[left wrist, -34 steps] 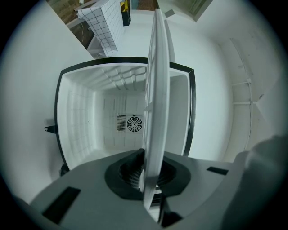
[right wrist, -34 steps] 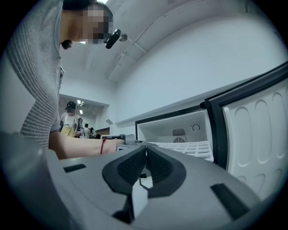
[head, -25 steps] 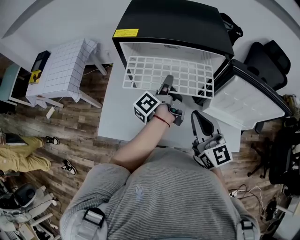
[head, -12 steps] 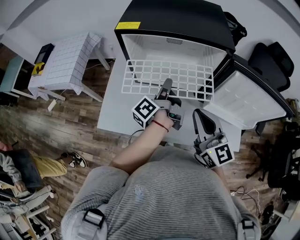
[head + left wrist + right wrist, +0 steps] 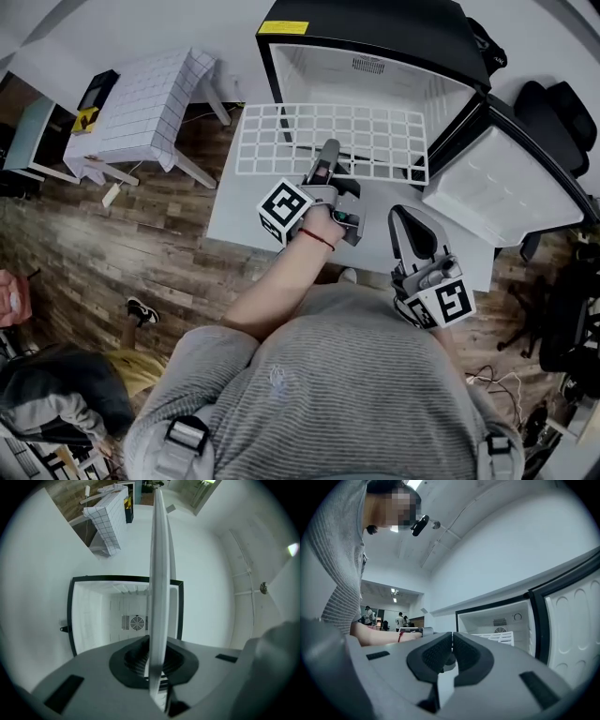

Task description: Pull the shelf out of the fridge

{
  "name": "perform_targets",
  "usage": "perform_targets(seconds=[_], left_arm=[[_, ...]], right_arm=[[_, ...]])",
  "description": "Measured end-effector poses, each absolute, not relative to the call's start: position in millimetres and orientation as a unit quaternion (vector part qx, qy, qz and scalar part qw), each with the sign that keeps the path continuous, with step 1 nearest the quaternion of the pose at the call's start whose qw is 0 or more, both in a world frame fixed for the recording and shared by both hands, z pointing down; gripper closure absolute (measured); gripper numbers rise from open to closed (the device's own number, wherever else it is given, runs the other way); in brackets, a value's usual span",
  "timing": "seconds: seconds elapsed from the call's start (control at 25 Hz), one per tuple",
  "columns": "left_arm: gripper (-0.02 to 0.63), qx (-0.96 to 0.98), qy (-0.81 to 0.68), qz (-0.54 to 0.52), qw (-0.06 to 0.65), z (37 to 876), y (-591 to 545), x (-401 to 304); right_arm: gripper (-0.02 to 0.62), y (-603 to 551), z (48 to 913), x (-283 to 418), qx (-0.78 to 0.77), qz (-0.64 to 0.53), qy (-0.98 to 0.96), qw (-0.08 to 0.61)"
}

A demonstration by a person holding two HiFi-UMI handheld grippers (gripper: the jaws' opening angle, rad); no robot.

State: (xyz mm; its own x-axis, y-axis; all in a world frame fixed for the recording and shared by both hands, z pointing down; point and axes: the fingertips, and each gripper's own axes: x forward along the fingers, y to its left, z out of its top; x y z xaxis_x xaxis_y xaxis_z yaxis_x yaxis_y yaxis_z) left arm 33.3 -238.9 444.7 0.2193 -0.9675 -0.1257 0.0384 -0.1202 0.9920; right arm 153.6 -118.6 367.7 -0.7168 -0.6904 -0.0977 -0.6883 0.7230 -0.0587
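Observation:
The black fridge point(image 5: 375, 37) stands open on a white table, its door point(image 5: 497, 187) swung to the right. The white wire shelf point(image 5: 281, 141) hangs level, almost wholly outside the fridge mouth. My left gripper point(image 5: 327, 156) is shut on the shelf's near edge. In the left gripper view the shelf point(image 5: 158, 573) shows edge-on as a white band clamped between the pads of my left gripper point(image 5: 157, 665), with the fridge cavity point(image 5: 101, 616) behind. My right gripper point(image 5: 405, 221) hovers to the right, shut and empty. The right gripper view shows my right gripper point(image 5: 452, 651) with its pads together, the fridge point(image 5: 497, 613) ahead.
The white table point(image 5: 244, 234) carries the fridge. A small table with a gridded cloth point(image 5: 141, 112) stands at the left over the wooden floor. A black office chair point(image 5: 553, 122) sits at the right behind the door. A shoe point(image 5: 141, 309) lies on the floor.
The shelf has slid further out of the fridge, drawn back by my left gripper. The right gripper shifted slightly and stays shut.

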Motion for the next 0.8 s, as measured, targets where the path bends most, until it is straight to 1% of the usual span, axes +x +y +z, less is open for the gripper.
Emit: perform_targets(seconds=[0.24, 0.52, 0.8], left_arm=[[0.572, 0.591, -0.402, -0.47, 0.518, 430, -217, -6], [0.572, 0.58, -0.418, -0.467, 0.521, 442, -198, -50], [0.572, 0.579, -0.432, -0.466, 0.511, 443, -180, -86]], right_arm=[[0.581, -97, 352, 111, -0.36, 0.007, 0.93, 0.068], [0.581, -81, 339, 64, -0.344, 0.024, 0.933, 0.099], [0.581, -69, 345, 24, -0.314, 0.006, 0.945, 0.096]])
